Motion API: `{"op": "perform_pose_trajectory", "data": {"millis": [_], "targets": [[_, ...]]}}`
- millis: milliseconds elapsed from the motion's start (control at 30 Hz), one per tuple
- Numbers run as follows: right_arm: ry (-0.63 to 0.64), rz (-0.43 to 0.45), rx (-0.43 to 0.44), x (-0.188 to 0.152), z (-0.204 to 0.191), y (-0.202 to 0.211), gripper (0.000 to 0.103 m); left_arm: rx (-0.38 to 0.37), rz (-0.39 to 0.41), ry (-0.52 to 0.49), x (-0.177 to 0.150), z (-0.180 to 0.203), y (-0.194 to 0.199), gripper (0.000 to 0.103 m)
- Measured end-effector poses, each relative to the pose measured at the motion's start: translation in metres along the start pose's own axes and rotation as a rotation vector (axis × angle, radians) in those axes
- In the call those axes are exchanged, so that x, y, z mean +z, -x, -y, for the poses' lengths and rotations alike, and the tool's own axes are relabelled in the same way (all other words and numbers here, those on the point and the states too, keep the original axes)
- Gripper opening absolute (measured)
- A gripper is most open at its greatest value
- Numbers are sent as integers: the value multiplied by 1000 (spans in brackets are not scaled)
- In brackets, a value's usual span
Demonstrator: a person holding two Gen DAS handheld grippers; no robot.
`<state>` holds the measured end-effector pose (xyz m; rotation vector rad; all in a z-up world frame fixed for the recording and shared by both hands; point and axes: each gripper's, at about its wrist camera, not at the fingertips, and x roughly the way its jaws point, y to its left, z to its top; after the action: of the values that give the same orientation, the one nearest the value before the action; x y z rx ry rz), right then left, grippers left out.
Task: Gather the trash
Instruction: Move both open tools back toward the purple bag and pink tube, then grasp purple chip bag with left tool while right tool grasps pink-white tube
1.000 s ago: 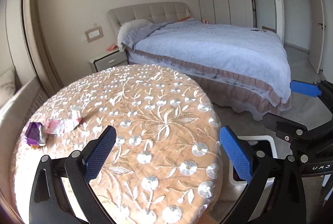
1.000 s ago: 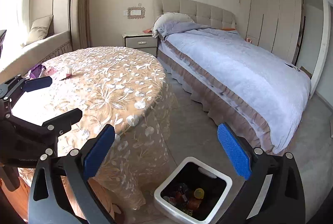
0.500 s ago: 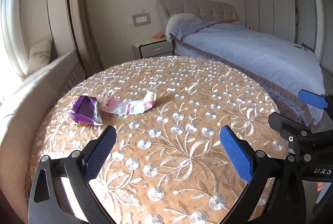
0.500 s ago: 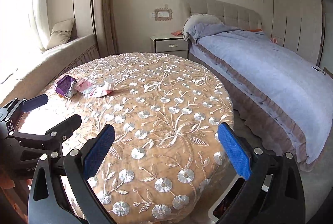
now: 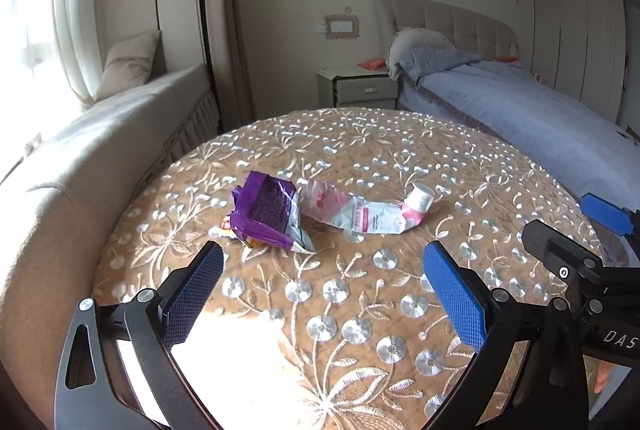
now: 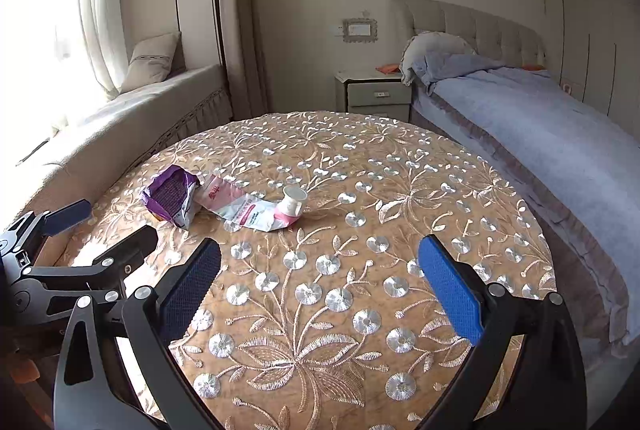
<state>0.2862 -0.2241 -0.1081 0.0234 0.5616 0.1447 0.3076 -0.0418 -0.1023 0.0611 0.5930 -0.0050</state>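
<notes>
The crumpled purple foil wrapper [image 5: 266, 213] hides most of an orange packet [image 5: 225, 226] beneath it on the round embroidered tablecloth [image 5: 360, 290]. Print on the squeezed pink-and-white tube [image 5: 360, 214] is too small to read. The blue-quilted bed [image 6: 560, 150] runs past the right edge. Only part of the right gripper [image 5: 580, 238] shows there.

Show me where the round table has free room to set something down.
Free: the tablecloth from the tube's cap toward the bed, plus the near half in front of both open tools. Crowded: the window-seat side, where purple wrapper and squeezed tube touch.
</notes>
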Motion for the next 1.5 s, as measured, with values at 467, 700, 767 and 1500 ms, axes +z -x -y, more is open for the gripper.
{"op": "perform_pose_trajectory", "data": {"millis": [467, 700, 767, 1500], "targets": [[-62, -125, -68, 22, -27, -125, 98, 107, -173, 24, 24, -39, -117, 98], [-165, -263, -40, 25, -22, -174, 98, 80, -254, 85, 28, -54, -162, 98], [-188, -301, -23, 25, -22, -186, 98, 71, -284, 105, 27, -58, -173, 98], [72, -131, -64, 27, -19, -113, 36, -37, -160, -15, 20, -16, -82, 64]]}}
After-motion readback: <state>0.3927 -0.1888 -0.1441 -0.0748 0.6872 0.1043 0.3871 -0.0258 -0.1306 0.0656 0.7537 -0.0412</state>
